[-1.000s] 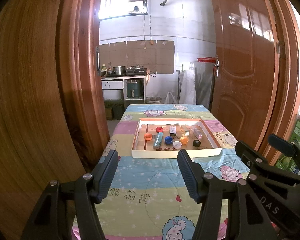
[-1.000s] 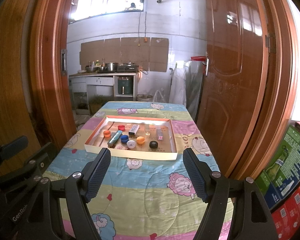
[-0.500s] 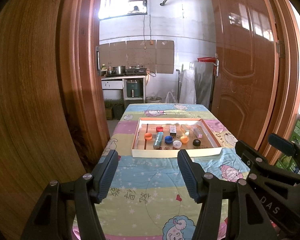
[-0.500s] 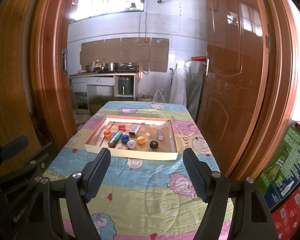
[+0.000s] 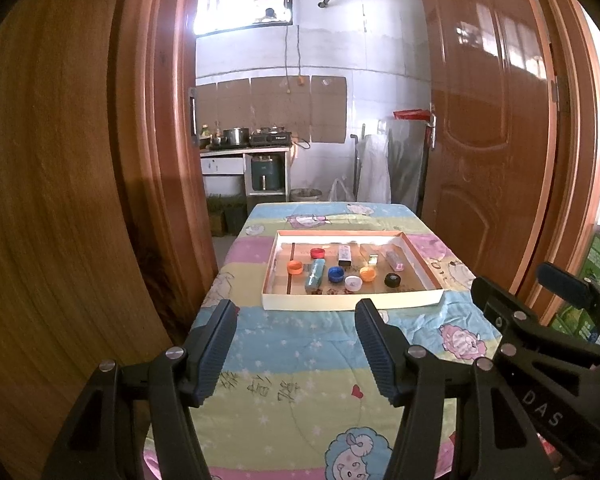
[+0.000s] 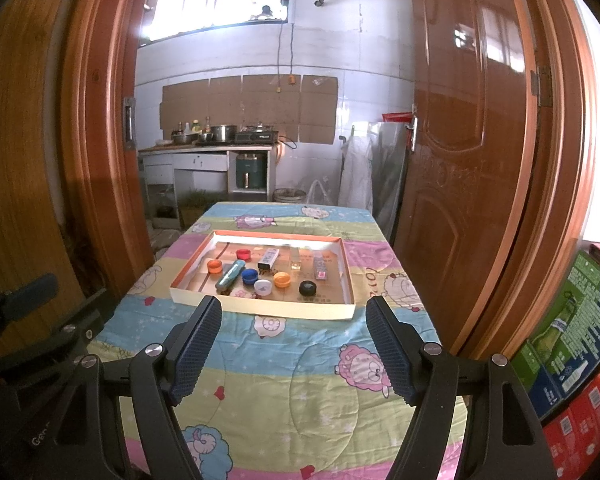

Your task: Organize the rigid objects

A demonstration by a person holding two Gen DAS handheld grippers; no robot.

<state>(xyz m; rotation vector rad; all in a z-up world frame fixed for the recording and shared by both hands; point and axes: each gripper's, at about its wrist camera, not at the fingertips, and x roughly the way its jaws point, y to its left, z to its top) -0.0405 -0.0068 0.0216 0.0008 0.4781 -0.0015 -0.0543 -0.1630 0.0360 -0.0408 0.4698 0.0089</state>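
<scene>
A shallow cardboard tray (image 5: 340, 302) (image 6: 260, 308) lies mid-table on a cartoon-print cloth. In it lie several bottle caps, among them an orange cap (image 5: 295, 267), a blue cap (image 5: 335, 274) (image 6: 249, 277), a white cap (image 5: 352, 282) and a black cap (image 5: 392, 279) (image 6: 307, 288), plus a teal tube (image 5: 314, 275) (image 6: 229, 275) and small boxes. My left gripper (image 5: 296, 344) is open and empty, short of the tray's near edge. My right gripper (image 6: 294, 346) is open and empty, also short of the tray.
Wooden door panels stand close on the left (image 5: 60, 200) and right (image 6: 480, 160) of the table. Printed cartons (image 6: 572, 344) are stacked at the right. A kitchen counter with pots (image 6: 220, 136) stands beyond the table's far end.
</scene>
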